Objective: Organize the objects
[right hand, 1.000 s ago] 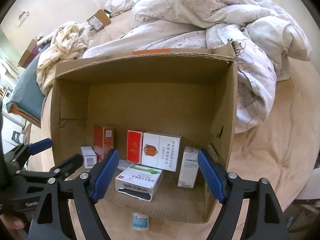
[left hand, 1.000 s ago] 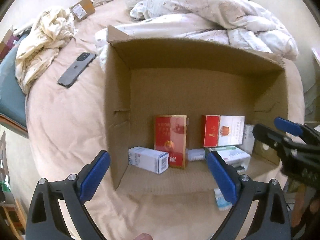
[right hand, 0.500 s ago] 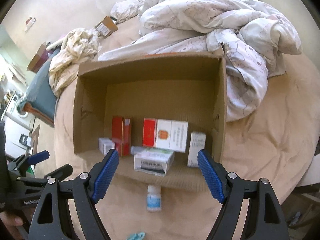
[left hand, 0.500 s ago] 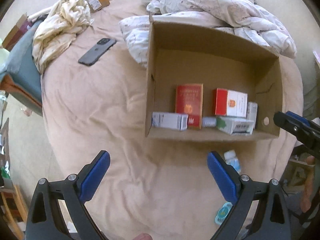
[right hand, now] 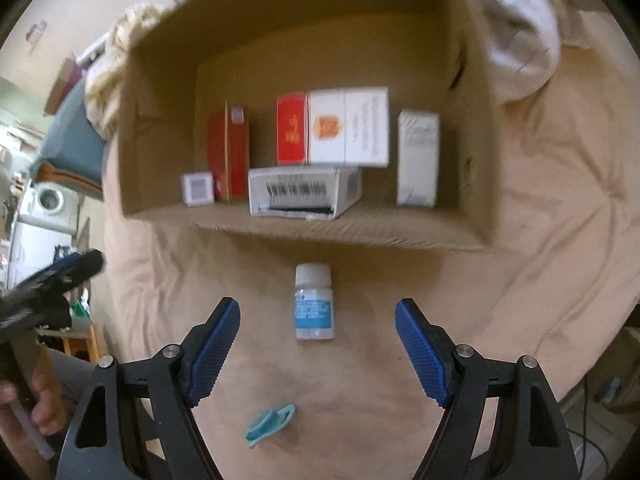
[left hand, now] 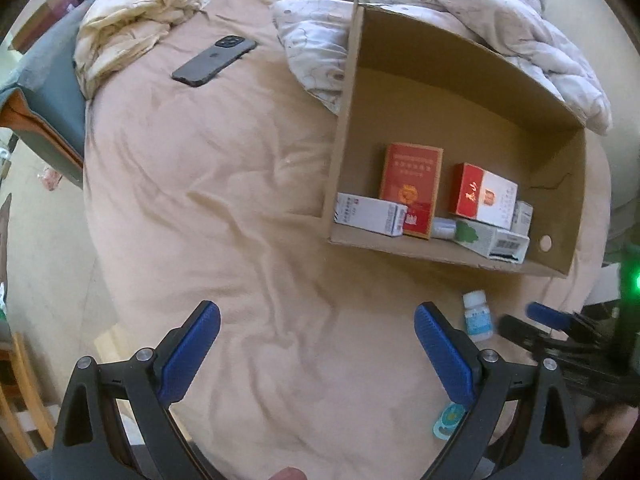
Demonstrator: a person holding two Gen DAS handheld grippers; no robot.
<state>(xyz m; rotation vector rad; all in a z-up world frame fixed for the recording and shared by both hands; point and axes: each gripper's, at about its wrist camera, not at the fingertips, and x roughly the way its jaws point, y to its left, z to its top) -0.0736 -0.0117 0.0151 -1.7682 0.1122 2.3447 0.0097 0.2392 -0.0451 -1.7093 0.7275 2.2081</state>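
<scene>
A small white bottle [right hand: 314, 303] with a blue label lies on the beige bedsheet, just in front of a cardboard box [right hand: 472, 128] lying on its side. My right gripper [right hand: 318, 314] hangs open above the bottle, one blue pad on either side of it, not touching. The same bottle [left hand: 477, 314] shows in the left wrist view, right of my open, empty left gripper [left hand: 316, 320]. Inside the box [left hand: 556, 184] stand red packets [left hand: 410, 184] and several white cartons. A light blue clip [right hand: 270, 424] lies nearer on the sheet.
A dark phone [left hand: 214, 60] lies on the sheet left of the box. A rumpled quilt [left hand: 500, 12] is heaped behind the box, and a cream cloth [left hand: 132, 12] at far left. The bed's edge drops away on the left. A hand [right hand: 44, 404] holds the left gripper.
Both grippers have drawn back from the box mouth. The right one has sunk towards the bottle, which now sits between its pads. The left view has shifted left over the sheet.
</scene>
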